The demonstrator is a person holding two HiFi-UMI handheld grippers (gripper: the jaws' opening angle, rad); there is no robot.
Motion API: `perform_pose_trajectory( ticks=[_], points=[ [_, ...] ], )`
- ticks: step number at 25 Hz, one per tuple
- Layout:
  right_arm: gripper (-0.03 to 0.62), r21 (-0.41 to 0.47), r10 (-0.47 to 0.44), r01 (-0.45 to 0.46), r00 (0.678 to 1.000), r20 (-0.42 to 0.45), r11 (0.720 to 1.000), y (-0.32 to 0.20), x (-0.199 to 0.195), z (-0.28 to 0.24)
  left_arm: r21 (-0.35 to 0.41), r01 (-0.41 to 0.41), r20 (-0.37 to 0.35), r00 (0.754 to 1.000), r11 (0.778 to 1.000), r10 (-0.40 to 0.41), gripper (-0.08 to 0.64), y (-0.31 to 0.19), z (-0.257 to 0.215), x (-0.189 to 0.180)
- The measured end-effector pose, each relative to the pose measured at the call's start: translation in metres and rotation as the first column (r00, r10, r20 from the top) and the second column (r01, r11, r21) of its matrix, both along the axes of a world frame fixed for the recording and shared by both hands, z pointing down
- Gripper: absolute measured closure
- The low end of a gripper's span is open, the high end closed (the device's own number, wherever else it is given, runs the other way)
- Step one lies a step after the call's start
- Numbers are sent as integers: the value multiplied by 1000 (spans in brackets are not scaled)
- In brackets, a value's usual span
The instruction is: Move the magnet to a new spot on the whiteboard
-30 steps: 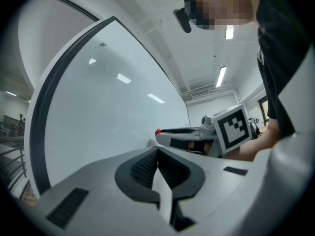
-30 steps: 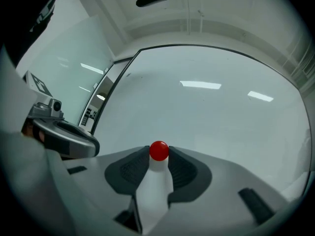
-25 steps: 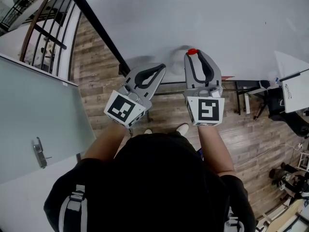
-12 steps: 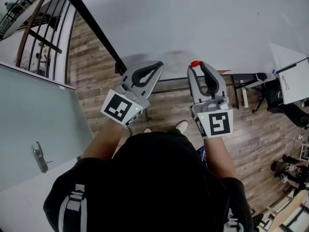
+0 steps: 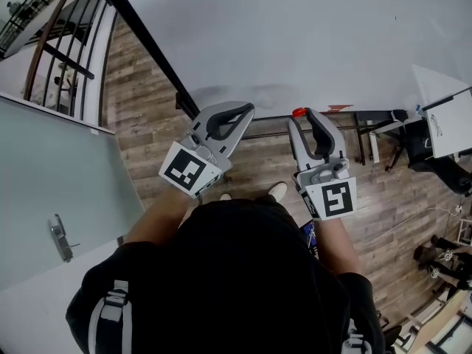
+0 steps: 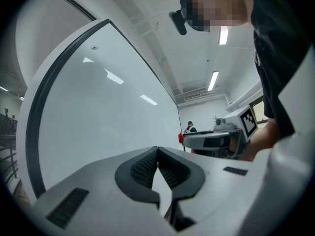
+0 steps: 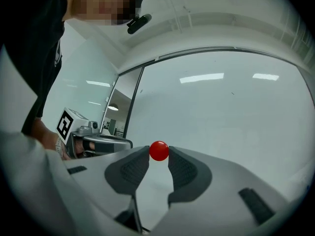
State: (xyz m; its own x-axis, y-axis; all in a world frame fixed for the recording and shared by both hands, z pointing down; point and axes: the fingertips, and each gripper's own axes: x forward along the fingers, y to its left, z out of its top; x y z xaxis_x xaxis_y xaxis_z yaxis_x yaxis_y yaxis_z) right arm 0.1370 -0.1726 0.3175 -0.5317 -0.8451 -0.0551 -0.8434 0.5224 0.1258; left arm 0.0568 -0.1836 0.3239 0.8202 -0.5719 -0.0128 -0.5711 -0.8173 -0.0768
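Observation:
A small red round magnet (image 7: 159,150) sits pinched between the tips of my right gripper (image 7: 159,152), which is shut on it and points level at the whiteboard (image 7: 236,112). From the head view, the magnet (image 5: 299,113) shows at the front of the right gripper (image 5: 302,115), just off the whiteboard (image 5: 295,28) near its lower edge. My left gripper (image 5: 247,108) hangs beside it on the left, jaws shut with nothing between them. In the left gripper view its tips (image 6: 157,149) meet, and the magnet (image 6: 180,137) shows at the right gripper's front.
The whiteboard's black frame (image 5: 147,43) runs diagonally at the left. A frosted glass door with a handle (image 5: 59,231) and a railing (image 5: 66,50) stand further left. A stand with a white sheet (image 5: 442,124) is at the right, over a wooden floor (image 5: 383,198).
My right gripper has drawn back from the whiteboard with the magnet, lower in the head view. The left gripper has shifted only slightly.

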Motion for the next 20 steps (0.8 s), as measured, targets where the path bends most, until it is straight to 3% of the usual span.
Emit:
perform_pose_trajectory(
  ticks=[20],
  points=[
    [474,-19,18,-18,1000,-9,1000,-1,-3,15,-16,8,8,1000,1000,-8,555,0,14,-8]
  ],
)
